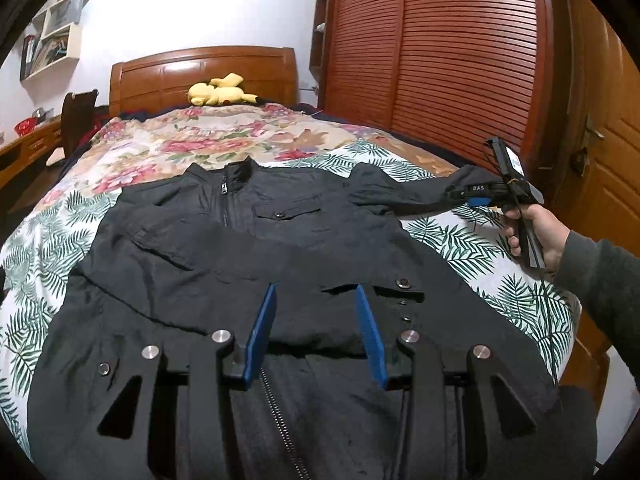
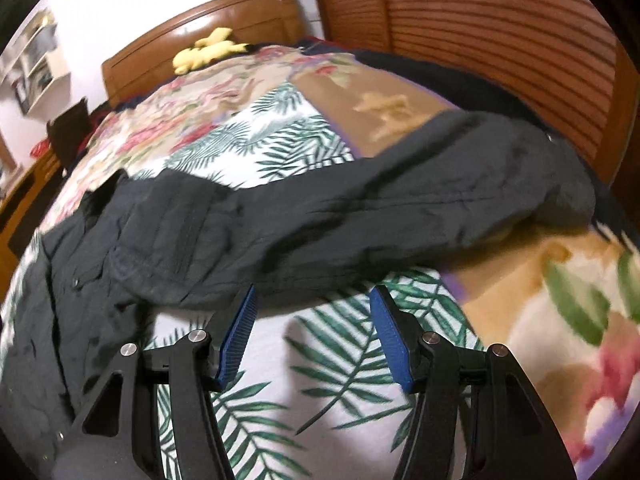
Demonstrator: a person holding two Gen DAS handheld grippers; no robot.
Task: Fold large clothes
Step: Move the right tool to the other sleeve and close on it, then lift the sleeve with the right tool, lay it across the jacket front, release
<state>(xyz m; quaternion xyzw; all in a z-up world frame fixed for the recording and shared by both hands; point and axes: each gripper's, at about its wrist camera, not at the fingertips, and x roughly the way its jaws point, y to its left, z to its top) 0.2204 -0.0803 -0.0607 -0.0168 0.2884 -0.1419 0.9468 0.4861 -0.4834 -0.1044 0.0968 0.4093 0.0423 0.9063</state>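
Jacket (image 1: 280, 248), black and zipped, is lying front-up across the bed's leaf-print sheet (image 1: 460, 240), collar pointing toward 12 o'clock and one sleeve (image 1: 420, 196) stretching out toward 3 o'clock. Its hem is running under the left gripper (image 1: 317, 288) and out of frame at 6 o'clock, so the bottom edge is cut off. That gripper's jaws are standing partly apart above the dark cloth, pinching nothing; whether the tips are touching the fabric is hard to tell. The right wrist view is blurring badly. There the right gripper (image 2: 314, 292) is gaping wide with only sheet showing between its fingers, the sleeve lying just beyond them at 12 o'clock. In the left view a hand (image 1: 536, 236) is holding that tool at the cuff, and contact there is unclear. A yellow plush toy (image 1: 218, 92) is resting by the headboard (image 1: 160, 76) at 12 o'clock, and a slatted wardrobe (image 1: 440, 60) is filling 1 to 2 o'clock.
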